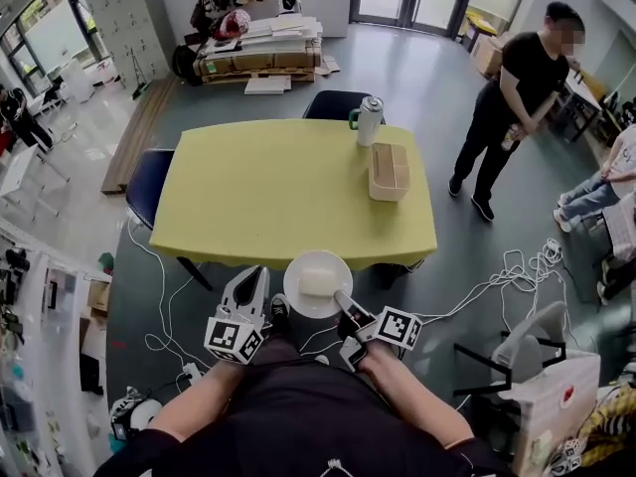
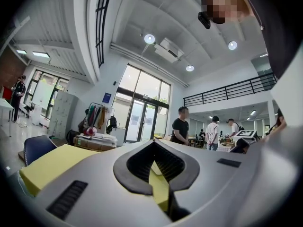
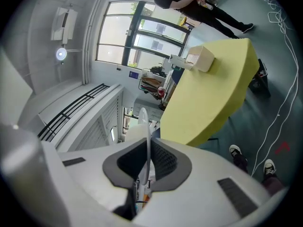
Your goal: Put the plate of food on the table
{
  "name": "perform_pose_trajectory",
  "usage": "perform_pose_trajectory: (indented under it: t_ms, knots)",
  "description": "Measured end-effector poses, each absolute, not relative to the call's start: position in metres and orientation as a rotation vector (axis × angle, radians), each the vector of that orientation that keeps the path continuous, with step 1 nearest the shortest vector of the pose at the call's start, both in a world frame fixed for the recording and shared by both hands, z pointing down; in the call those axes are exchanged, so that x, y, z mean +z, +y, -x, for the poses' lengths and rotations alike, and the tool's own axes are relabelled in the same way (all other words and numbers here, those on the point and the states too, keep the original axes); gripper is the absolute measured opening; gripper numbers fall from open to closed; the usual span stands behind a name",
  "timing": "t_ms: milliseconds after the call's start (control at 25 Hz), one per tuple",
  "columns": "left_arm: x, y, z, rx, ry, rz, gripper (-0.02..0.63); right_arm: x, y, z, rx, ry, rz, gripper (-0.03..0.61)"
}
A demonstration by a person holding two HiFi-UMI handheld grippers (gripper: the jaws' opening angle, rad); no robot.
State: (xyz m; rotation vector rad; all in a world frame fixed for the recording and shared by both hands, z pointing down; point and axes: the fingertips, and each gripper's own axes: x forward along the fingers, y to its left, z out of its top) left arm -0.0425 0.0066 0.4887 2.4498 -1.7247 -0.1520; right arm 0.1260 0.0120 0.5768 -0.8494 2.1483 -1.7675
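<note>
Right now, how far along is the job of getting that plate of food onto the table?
Done: the plate is off the ground, with the right gripper shut on its rim. In hand: it hangs with its food just short of the yellow table's near edge. Left: carry it over the tabletop, set it down, let go. The left gripper is shut and empty.

We wear a black top (image 1: 298, 405) with short sleeves. Our left gripper (image 1: 258, 276) and right gripper (image 1: 341, 298) have pale grey shells and dark ribbed fingers (image 2: 132, 171). Each one carries a cube (image 1: 235, 338) with black-and-white square markers.
</note>
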Motion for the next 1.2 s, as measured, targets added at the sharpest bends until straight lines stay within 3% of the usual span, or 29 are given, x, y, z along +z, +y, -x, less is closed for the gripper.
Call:
perform_pose_trajectory:
  t_ms: [760,1200]
  knots:
    - [0.483,-0.21,0.139,-0.195,-1.554,-2.516,0.008,0.579,-0.165,-0.047,-1.701,2.038,1.028,0.026]
    - [0.489,-0.264,0.15,-0.203,-1.472,-2.521,0.008,0.574,-0.213,-0.034,-1.677,2.018,1.096,0.028]
